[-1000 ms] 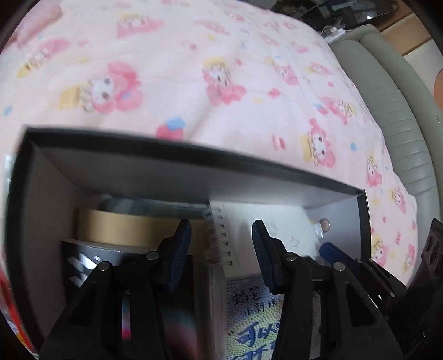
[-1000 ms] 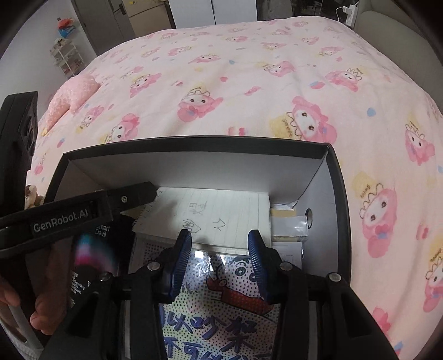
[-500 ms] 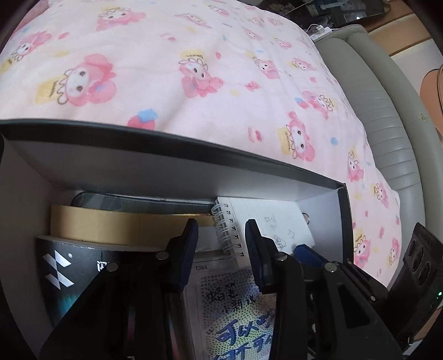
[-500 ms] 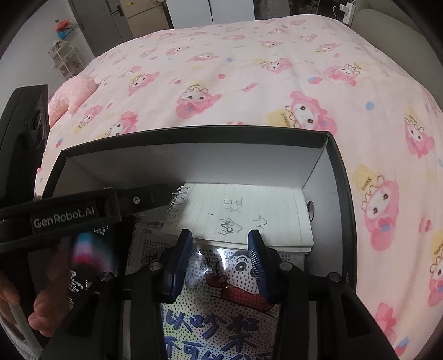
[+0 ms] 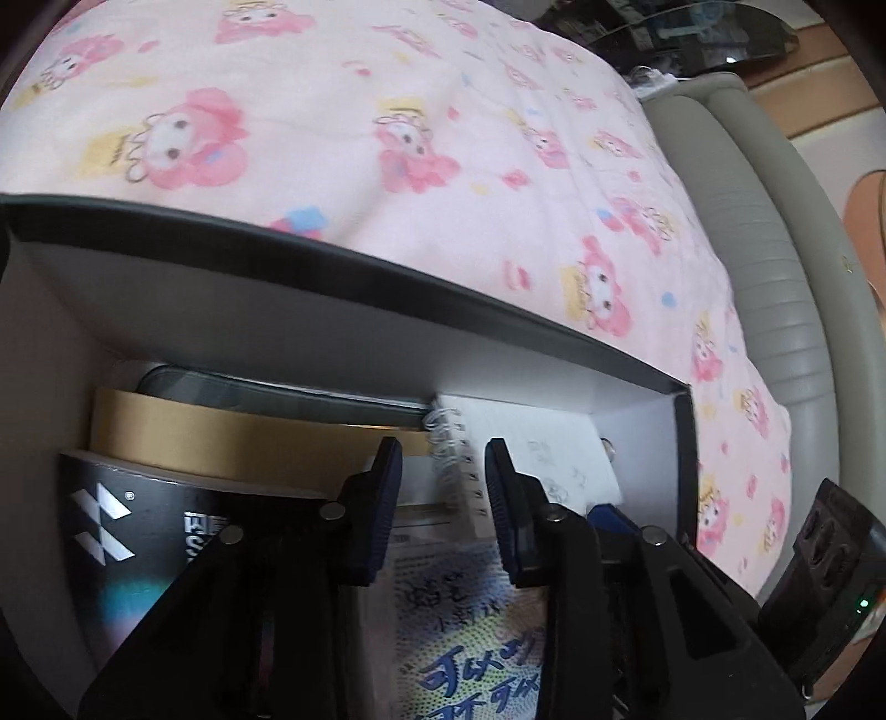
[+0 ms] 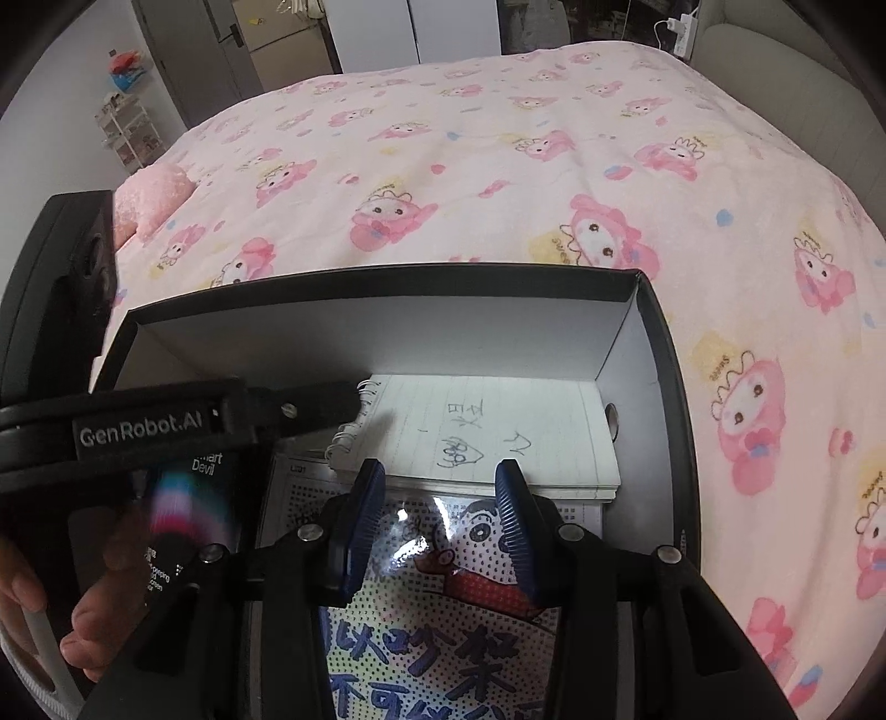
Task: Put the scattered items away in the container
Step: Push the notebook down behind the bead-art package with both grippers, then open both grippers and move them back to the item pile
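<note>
A black box with white inner walls (image 6: 498, 338) (image 5: 332, 338) sits on the pink bedspread. Inside lie a spiral notebook (image 6: 498, 426) (image 5: 531, 443), a glossy cartoon booklet (image 6: 443, 609) (image 5: 459, 637), a black product carton (image 5: 138, 554), a tan tape roll (image 5: 221, 437) and a dark case (image 5: 249, 385). My left gripper (image 5: 441, 459) hangs in the box with its jaws closing; the notebook's wire spine shows in the gap, and the pads are not seen pressing on it. My right gripper (image 6: 437, 487) stands open over the booklet, nothing between its pads.
The pink cartoon-print bedspread (image 6: 498, 166) spreads around the box. A grey padded bed frame (image 5: 775, 277) runs along the right. A pink cushion (image 6: 155, 194) lies far left. A hand (image 6: 83, 637) holds the left gripper's handle. Cabinets (image 6: 249, 50) stand beyond the bed.
The left jaws have narrowed around the notebook's spine. The notebook has slid right, toward the box's right wall. The right gripper has stayed in place.
</note>
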Demonstrator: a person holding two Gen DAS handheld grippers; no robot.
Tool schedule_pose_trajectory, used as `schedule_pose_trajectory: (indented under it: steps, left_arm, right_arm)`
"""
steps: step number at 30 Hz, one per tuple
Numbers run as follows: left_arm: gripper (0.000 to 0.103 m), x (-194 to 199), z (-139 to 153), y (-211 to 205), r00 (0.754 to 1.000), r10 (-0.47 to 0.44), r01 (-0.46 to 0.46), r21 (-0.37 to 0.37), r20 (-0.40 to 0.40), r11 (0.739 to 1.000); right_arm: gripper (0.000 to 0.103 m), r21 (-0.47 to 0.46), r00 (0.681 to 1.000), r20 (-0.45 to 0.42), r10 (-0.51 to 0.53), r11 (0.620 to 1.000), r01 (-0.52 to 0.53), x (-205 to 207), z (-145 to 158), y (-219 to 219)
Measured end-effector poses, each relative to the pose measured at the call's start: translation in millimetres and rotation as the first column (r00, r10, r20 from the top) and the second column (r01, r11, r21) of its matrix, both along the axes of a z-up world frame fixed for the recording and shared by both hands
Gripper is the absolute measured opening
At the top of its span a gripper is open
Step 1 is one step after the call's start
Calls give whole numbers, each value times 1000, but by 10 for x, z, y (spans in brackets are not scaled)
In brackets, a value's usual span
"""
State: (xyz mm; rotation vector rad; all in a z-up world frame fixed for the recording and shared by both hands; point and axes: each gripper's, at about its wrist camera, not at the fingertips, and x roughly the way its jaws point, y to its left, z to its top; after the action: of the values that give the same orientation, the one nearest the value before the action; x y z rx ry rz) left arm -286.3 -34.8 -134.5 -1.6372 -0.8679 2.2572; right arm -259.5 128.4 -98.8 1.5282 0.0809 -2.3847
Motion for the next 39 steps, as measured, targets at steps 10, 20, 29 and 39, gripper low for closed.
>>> schedule_pose_trajectory:
  steps: [10, 20, 29, 39]
  left_arm:
    - [32, -30, -94, 188, 994, -108, 106, 55, 28, 993]
    - [42, 296, 367, 124, 984, -77, 74, -29, -160, 997]
    - [51, 1085, 1115, 203, 931, -108, 44, -187, -348, 981]
    - [56, 2091, 1364, -90, 932, -121, 25, -271, -342, 962]
  right_arm:
    - [38, -43, 999, 45, -18, 999, 20, -65, -92, 61]
    - [37, -75, 996, -47, -81, 994, 78, 67, 106, 118]
    - [40, -118, 963, -219, -155, 984, 132, 635, 910, 271]
    - [40, -176, 960, -263, -93, 983, 48, 1513, 1243, 100]
